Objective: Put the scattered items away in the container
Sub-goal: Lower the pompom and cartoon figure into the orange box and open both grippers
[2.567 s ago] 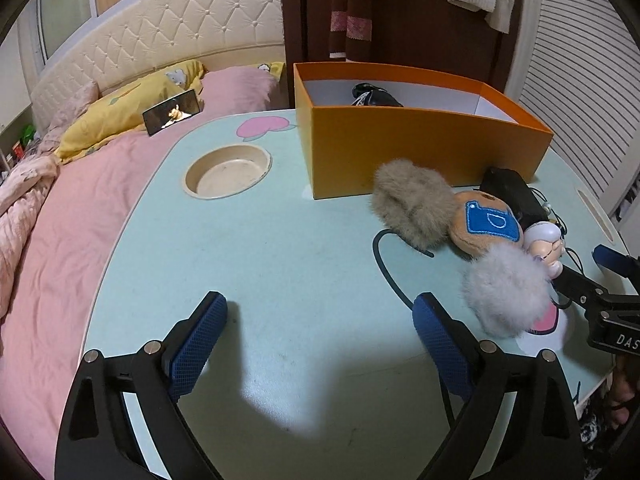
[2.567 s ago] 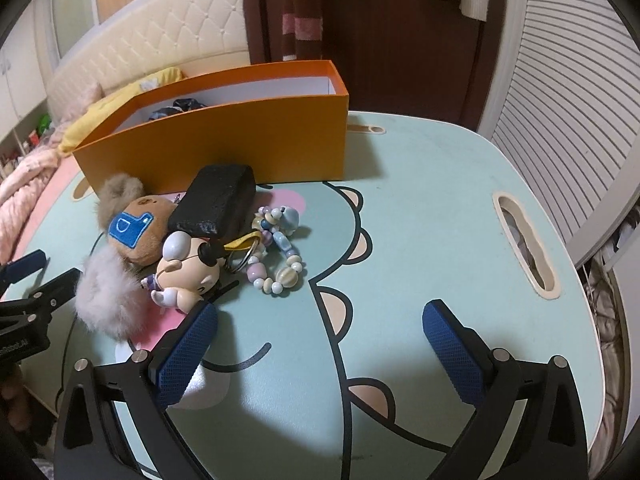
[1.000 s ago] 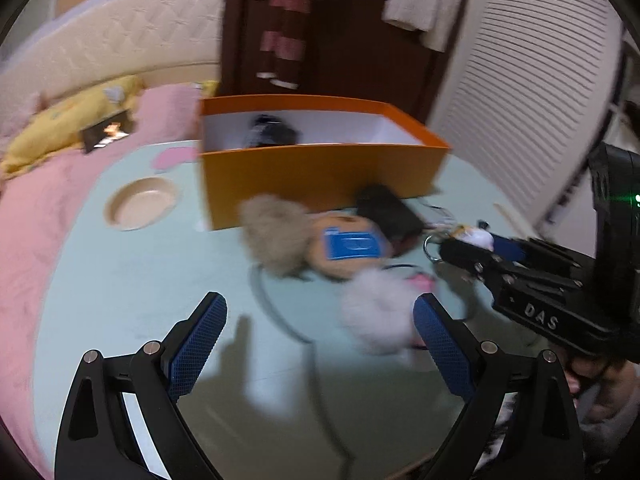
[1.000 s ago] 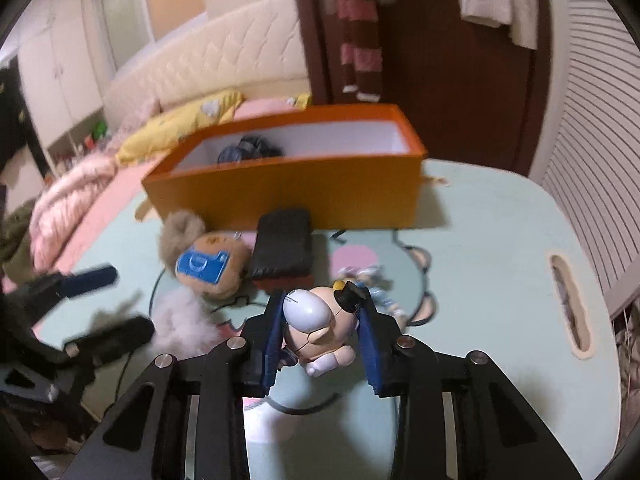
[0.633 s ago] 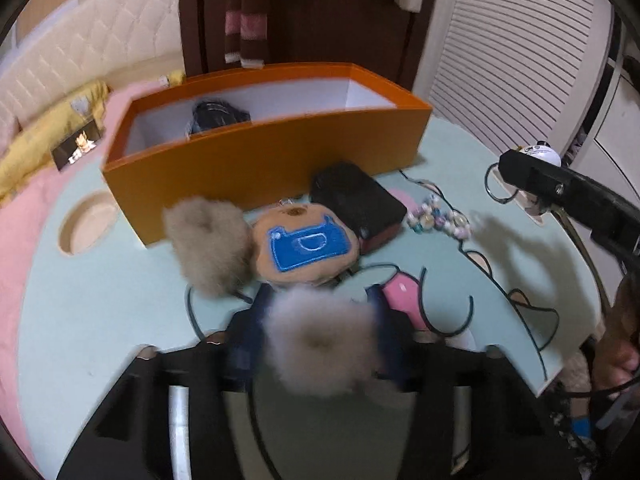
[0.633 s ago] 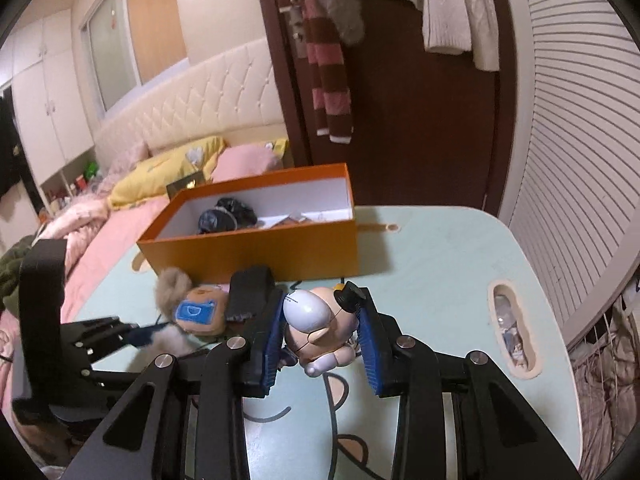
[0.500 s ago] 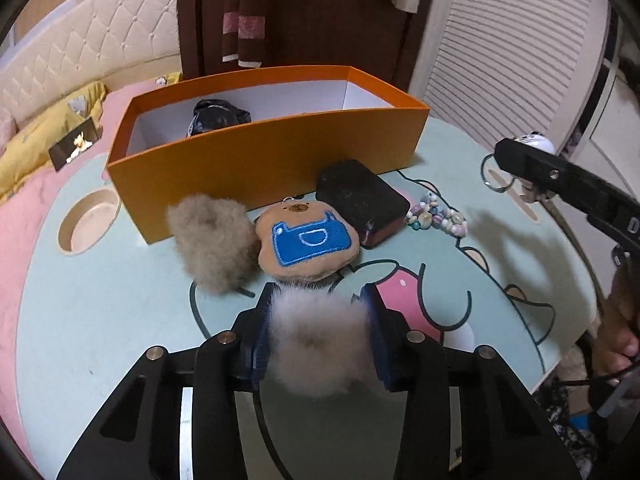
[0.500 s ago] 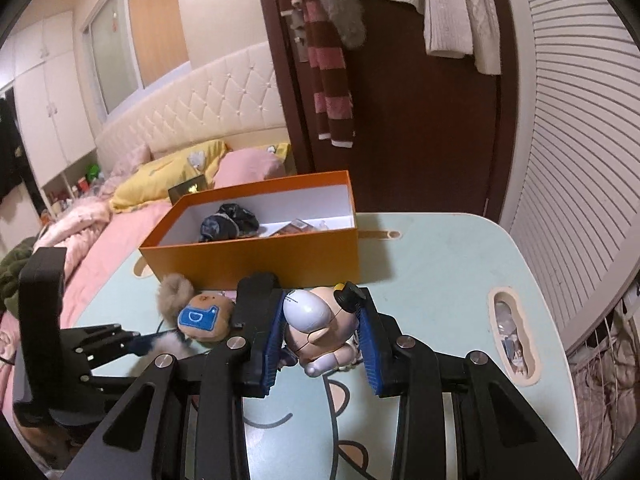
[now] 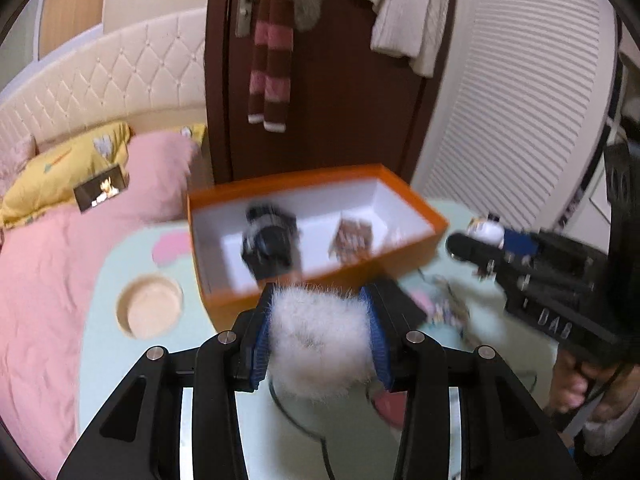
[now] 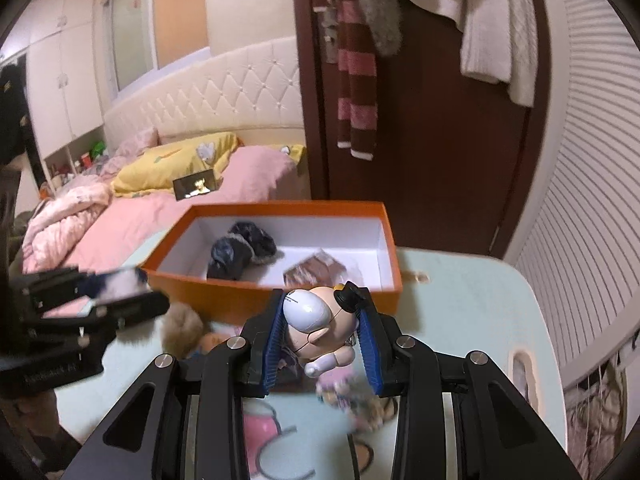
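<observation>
Left of the open orange cardboard box (image 9: 320, 276), the left gripper (image 9: 318, 338) has its blue-padded fingers (image 9: 262, 344) clamped on a fluffy white fur pom-pom (image 9: 320, 348), held above the pale green counter (image 9: 160, 364) just in front of the box's near wall. Inside the box lie a dark furry item (image 10: 242, 256) and a small brown packet (image 10: 314, 270) (both blurred). To the box's right, the right gripper (image 10: 322, 338) grips a small bald cartoon figurine (image 10: 316, 324), also raised off the counter before the box.
</observation>
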Demonstrator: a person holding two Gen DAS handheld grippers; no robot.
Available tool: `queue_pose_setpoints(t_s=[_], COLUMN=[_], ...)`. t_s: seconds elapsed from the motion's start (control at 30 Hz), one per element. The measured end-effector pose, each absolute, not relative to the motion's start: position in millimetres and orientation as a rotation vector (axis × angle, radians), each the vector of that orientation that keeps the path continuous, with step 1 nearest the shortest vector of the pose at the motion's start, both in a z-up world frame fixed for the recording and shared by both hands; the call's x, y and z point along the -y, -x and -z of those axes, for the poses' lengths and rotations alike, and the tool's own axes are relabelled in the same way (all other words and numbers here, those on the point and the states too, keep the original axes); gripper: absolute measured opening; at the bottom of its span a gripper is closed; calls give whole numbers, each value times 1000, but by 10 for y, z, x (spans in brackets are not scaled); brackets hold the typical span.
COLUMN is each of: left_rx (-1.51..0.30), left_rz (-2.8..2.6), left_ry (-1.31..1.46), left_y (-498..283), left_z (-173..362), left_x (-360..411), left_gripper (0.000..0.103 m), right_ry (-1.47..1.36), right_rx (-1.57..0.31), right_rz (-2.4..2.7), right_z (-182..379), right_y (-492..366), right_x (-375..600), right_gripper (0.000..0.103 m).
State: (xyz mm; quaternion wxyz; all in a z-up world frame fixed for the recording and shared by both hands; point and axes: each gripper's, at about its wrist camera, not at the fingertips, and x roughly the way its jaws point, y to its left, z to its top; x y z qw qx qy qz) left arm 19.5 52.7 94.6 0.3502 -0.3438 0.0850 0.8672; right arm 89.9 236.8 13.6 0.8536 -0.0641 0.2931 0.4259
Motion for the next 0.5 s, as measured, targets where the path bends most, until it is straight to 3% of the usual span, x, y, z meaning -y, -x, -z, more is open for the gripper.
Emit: queue_pose_setpoints(t_s=[0.5], left_rx=[-269], left_rz=[-2313], left_ry=[922], left_y=[562], left_z=[-879], left_x=[-951], left_gripper=[43], right_ry=[173], right_rx=[-626], right_rz=[-904], right_z=[-127], right_y=[-1381], right_x=[-2953], right_gripper=[33])
